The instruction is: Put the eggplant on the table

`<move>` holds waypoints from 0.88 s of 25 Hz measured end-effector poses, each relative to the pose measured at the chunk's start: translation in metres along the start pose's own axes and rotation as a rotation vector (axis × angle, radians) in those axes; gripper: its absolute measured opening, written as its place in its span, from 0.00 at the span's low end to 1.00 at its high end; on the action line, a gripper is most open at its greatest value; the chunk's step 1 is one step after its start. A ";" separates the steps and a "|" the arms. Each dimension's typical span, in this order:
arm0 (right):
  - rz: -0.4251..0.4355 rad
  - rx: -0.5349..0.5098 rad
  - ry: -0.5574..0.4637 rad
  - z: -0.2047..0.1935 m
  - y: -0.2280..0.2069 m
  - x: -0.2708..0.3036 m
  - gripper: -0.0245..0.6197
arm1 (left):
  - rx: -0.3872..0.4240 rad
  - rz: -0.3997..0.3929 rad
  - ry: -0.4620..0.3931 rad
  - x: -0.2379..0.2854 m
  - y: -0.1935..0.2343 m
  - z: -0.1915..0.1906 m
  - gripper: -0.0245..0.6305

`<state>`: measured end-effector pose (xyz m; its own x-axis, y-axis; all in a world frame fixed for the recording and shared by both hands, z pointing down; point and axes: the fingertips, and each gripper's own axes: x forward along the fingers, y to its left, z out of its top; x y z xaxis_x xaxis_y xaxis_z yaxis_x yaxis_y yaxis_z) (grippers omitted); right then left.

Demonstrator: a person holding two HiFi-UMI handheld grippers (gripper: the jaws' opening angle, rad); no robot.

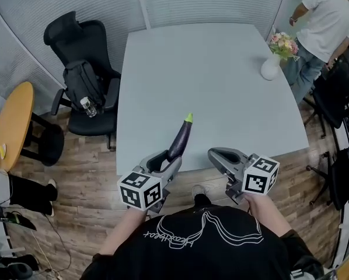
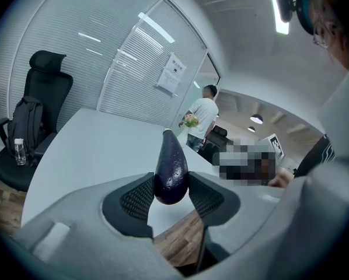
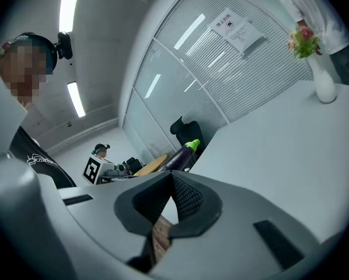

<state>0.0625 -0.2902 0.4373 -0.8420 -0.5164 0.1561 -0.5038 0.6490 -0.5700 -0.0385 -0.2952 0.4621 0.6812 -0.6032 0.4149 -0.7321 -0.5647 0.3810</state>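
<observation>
A backpack and bottle sit on a black office chair; a white vase holds flowers.

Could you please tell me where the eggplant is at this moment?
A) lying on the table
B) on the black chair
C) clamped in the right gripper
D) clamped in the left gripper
D: in the left gripper view, the left gripper presses on the eggplant from both sides.

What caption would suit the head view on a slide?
Left gripper holds an eggplant over the table's near edge; right gripper empty.
</observation>
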 end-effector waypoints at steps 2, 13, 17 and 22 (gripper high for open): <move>-0.010 0.004 0.013 0.003 -0.014 0.002 0.05 | -0.012 0.009 0.009 0.013 0.008 -0.001 0.33; -0.002 0.039 0.042 0.016 -0.075 0.002 0.05 | -0.056 0.066 0.059 0.077 0.036 -0.011 0.33; -0.011 0.046 0.061 0.015 -0.094 -0.001 0.05 | -0.058 0.097 0.084 0.097 0.045 -0.022 0.33; -0.006 0.062 0.074 0.015 -0.110 -0.002 0.05 | -0.072 0.139 0.129 0.119 0.062 -0.037 0.33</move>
<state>0.1224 -0.3694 0.4878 -0.8520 -0.4764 0.2173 -0.4980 0.6089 -0.6174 -0.0033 -0.3806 0.5660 0.5710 -0.5926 0.5681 -0.8204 -0.4371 0.3687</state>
